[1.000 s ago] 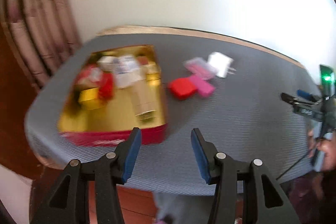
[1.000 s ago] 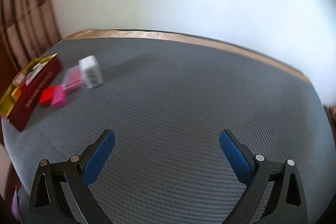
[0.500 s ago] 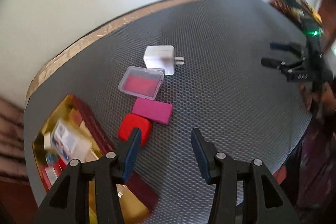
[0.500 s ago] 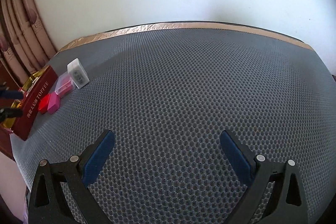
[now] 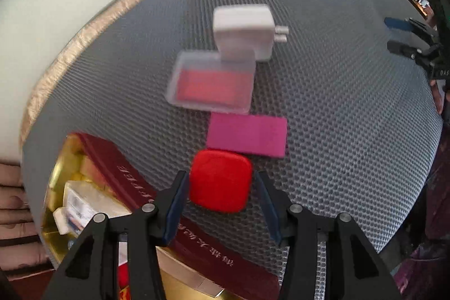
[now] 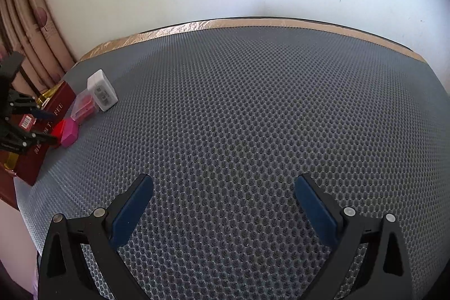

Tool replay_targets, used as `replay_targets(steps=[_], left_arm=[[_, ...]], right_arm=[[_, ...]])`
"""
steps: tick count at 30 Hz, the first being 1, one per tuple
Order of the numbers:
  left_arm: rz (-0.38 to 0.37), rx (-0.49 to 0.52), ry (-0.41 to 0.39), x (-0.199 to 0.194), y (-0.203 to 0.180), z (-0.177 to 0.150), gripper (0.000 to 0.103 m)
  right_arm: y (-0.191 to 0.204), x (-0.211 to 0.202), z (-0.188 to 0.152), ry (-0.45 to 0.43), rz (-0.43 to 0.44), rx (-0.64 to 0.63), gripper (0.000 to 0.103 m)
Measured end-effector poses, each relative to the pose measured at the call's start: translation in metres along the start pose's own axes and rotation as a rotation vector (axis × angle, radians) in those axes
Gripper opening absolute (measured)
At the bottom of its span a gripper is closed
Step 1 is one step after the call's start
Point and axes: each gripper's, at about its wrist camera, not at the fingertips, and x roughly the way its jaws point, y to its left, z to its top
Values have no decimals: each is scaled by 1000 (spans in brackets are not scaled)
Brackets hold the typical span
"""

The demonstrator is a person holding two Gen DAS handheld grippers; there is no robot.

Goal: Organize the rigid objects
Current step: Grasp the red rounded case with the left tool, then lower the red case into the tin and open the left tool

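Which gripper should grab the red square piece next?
Left. The left gripper is open with its fingers on either side of the red square piece. The right gripper is open over bare mat, far away.

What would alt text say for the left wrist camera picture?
The open left gripper straddles a red rounded block on a grey mat. Beyond it lie a magenta block, a clear case and a white charger.
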Motion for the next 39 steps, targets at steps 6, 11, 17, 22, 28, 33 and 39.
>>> replay_targets(steps=[6, 11, 17, 22, 28, 33, 39], left_arm=[[-60, -50, -43, 7, 3, -2, 48], [-31, -152, -102, -1, -4, -14, 48], [19, -288, -198, -40, -26, -48, 48], [28, -468, -304, -87, -41, -92, 48], [79, -695, -410, -128, -38, -143, 48], [96, -876, -411, -149, -26, -191, 48], [137, -970, -395, -149, -4, -228, 48]], right_arm=[[5, 7, 3, 9, -11, -13, 102], [9, 13, 7, 10, -7, -15, 102], [7, 12, 5, 10, -10, -18, 102], [8, 12, 4, 11, -19, -24, 102], [12, 13, 4, 16, -36, -41, 102], [16, 14, 4, 24, -59, -64, 102], [20, 16, 4, 31, -86, -75, 102]])
